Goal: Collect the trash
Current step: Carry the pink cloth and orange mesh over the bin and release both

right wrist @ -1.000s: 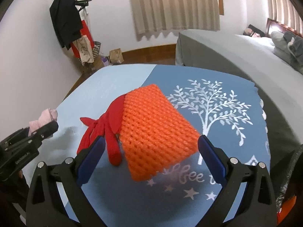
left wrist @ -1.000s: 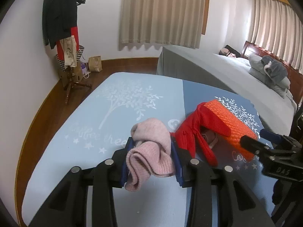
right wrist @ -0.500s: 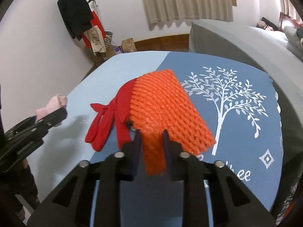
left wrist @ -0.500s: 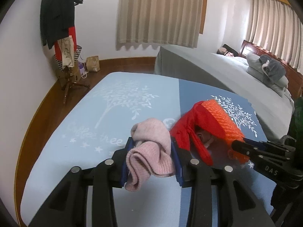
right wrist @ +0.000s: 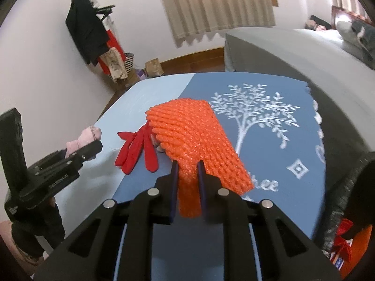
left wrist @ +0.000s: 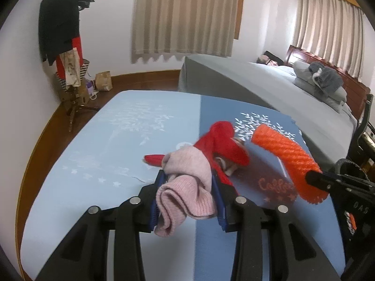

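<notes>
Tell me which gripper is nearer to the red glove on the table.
Left. The left gripper, shut on a pink knit cloth, sits right against the red glove. The right gripper, clamping the orange foam net, is off to the glove's other side.

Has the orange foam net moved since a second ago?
Yes. The right gripper has just closed on the orange foam net and drawn it toward the camera; its far edge now sits short of the white tree print.
</notes>
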